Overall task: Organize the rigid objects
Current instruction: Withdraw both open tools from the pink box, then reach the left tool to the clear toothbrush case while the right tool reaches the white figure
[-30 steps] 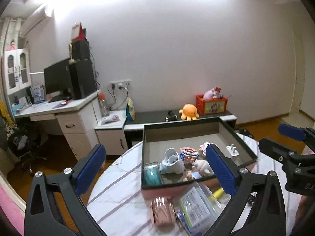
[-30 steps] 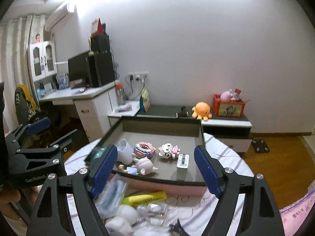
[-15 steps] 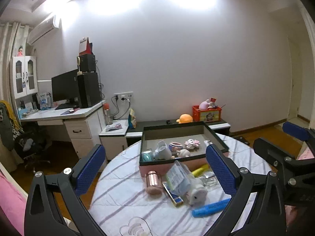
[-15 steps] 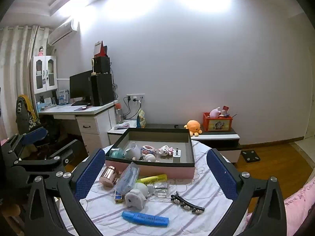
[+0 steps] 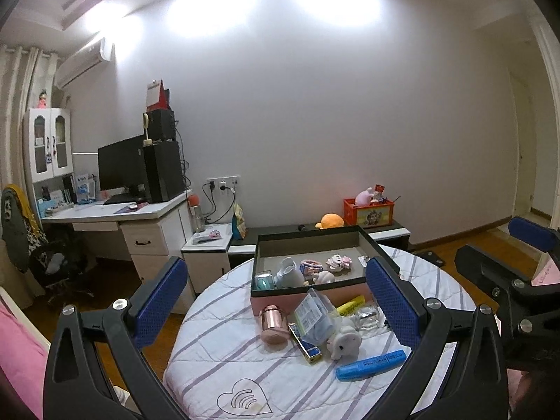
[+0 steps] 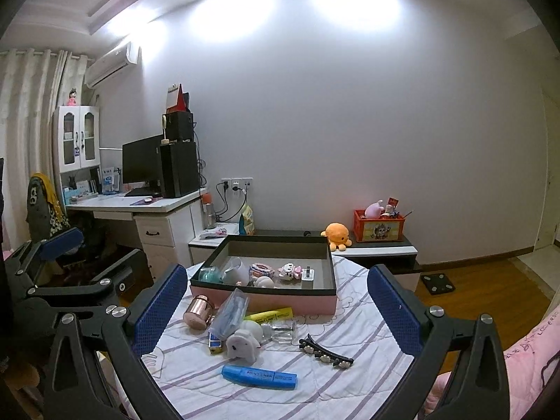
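both grippers, left gripper [image 5: 276,297] and right gripper [image 6: 276,304], hang back empty, fingers spread, so the clutter before the tray [image 6: 329,273] at the surface's far edge shows.

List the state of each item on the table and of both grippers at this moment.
Left gripper: open, empty.
Right gripper: open, empty.
Tray: open-topped, holding several small items.
Blue marker: lying flat, capped.
Yellow highlighter: lying flat by the tray.
Copper jar: on its side.
Hair clip: lying flat.
Elephant figure: standing.
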Tool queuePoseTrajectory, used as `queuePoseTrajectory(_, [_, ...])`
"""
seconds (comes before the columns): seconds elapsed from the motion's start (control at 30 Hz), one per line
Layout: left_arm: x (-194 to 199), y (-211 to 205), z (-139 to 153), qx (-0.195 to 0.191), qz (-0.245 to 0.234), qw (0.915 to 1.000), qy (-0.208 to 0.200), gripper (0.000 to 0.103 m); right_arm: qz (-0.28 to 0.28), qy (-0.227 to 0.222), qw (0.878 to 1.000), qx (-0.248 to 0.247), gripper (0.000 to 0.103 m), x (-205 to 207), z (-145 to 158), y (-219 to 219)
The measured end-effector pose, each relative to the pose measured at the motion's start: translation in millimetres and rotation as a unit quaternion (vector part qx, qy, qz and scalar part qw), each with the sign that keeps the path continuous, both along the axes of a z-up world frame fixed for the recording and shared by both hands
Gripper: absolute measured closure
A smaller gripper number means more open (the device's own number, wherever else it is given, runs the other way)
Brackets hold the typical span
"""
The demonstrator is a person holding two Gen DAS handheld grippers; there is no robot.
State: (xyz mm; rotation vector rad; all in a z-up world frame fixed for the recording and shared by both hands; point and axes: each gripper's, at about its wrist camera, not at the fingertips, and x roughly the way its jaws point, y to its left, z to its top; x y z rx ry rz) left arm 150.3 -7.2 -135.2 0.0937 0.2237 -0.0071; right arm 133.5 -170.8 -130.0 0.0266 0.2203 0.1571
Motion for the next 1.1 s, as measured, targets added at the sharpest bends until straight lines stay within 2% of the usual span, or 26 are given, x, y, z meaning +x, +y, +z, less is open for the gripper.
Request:
queuePoseTrajectory(0.27, [-3,4,0,-0.009,0.006,0.9997,-0.022,0.000,0.002,-0.006,1.000,-0.002,0.000,0,-1,4])
queuePoseTrajectory(0.4, [3,4,-6,-0.009,0.000,0.9998,-0.016,0.000,0.000,-0.002,1.000,-0.005,0.000,0,-4,4])
queuePoseTrajectory(0.6, [28,10,-37,-0.032,-0.013,0.9979,0.054,0.000,-0.017,0.033,0.999,-0.012,0.000,14,-24,-4])
queuePoseTrajectory(0.7, [44,16,-64,-0.043,-0.013,0.9934,0.106,0.000,-0.027,0.064,0.998,-0.010,0.000,24,-42,-13])
queuePoseTrajectory(0.8, [56,17,-88,-0.036,-0.006,0.9891,0.143,0.000,-0.038,0.100,0.994,-0.007,0.000,35,-64,-23])
queuePoseTrajectory(0.93, [67,15,-112,-0.020,-0.002,0.9843,0.175,0.000,-0.047,0.142,0.989,-0.008,0.000,50,-92,-31])
queuePoseTrajectory(1.1, [82,21,-128,-0.029,0.001,0.9792,0.201,0.000,-0.056,0.188,0.981,-0.008,0.000,71,-121,-42])
